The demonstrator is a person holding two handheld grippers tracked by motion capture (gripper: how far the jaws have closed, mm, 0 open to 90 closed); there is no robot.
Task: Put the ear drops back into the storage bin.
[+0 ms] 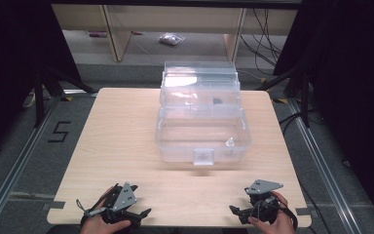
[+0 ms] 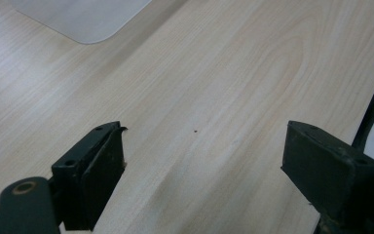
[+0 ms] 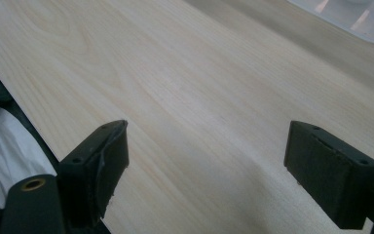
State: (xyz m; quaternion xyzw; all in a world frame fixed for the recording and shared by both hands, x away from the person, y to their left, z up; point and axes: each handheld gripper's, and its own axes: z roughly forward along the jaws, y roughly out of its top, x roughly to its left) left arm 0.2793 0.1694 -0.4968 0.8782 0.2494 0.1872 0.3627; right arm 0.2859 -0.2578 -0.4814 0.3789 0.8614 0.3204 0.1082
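A clear plastic box (image 1: 202, 117) with stepped tiers and a front latch (image 1: 203, 156) stands in the middle of the pale wooden table (image 1: 121, 131). Inside its lower part sits a small clear piece (image 1: 229, 143), and a small dark thing (image 1: 217, 101) lies in an upper tier. My left gripper (image 1: 143, 212) rests near the front left edge, open, with bare wood between its jaws (image 2: 204, 146). My right gripper (image 1: 233, 210) rests near the front right edge, open too (image 3: 207, 151). A corner of the box (image 2: 85, 19) shows in the left gripper view and another corner of the box (image 3: 355, 17) in the right gripper view.
Beyond the table's far edge are wooden furniture legs (image 1: 119, 34), cables (image 1: 265, 44) and a small bag (image 1: 171, 39) on the floor. A floor mark reading 5 (image 1: 58, 131) lies left of the table. Dark stands (image 1: 46, 80) flank both sides.
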